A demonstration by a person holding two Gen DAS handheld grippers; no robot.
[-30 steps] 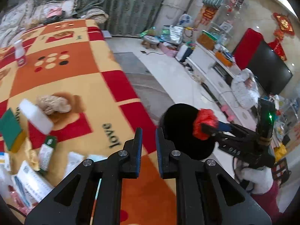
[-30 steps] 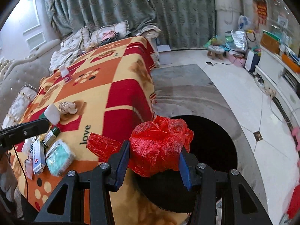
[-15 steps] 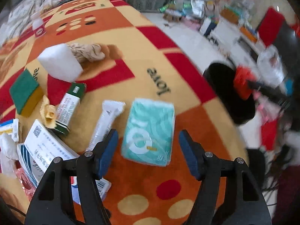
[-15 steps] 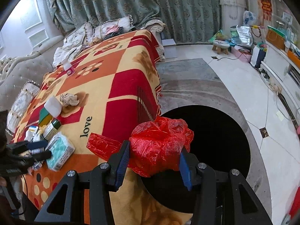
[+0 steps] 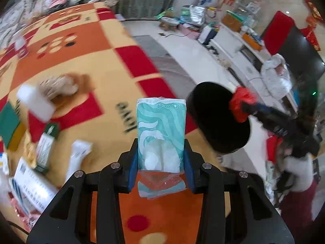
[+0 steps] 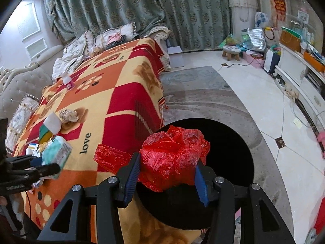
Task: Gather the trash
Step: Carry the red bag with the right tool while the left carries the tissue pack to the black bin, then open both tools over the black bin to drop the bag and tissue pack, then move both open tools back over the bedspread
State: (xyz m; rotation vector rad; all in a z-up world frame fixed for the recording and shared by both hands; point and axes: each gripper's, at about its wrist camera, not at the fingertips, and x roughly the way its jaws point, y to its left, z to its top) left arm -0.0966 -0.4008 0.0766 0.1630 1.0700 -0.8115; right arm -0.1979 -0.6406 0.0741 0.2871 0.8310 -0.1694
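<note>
A teal tissue pack point(image 5: 161, 126) stands upright between the blue pads of my left gripper point(image 5: 160, 143). Its jaws are closing and the pads press on the pack's sides, holding it off the checked blanket point(image 5: 101, 75). The right wrist view shows the same pack point(image 6: 57, 150) in the left gripper point(image 6: 43, 165) at the table's near left. My right gripper point(image 6: 168, 158) is shut on a crumpled red plastic bag point(image 6: 172, 156), above the round black bin point(image 6: 227, 142) beside the table. In the left wrist view the bin point(image 5: 213, 118) sits to the right with the red bag point(image 5: 241, 101) over it.
On the blanket to the left lie a crumpled brown paper point(image 5: 59, 85), a white block point(image 5: 34, 101), a green sponge point(image 5: 9, 124), a small green-and-white box point(image 5: 45, 142), a white wrapper point(image 5: 78, 156) and printed cartons point(image 5: 30, 185). A small bottle point(image 6: 68, 81) stands farther back.
The left gripper went from shut to wide open over the tissue pack, then closed on it and raised it off the blanket. The right gripper kept still with the red bag.
</note>
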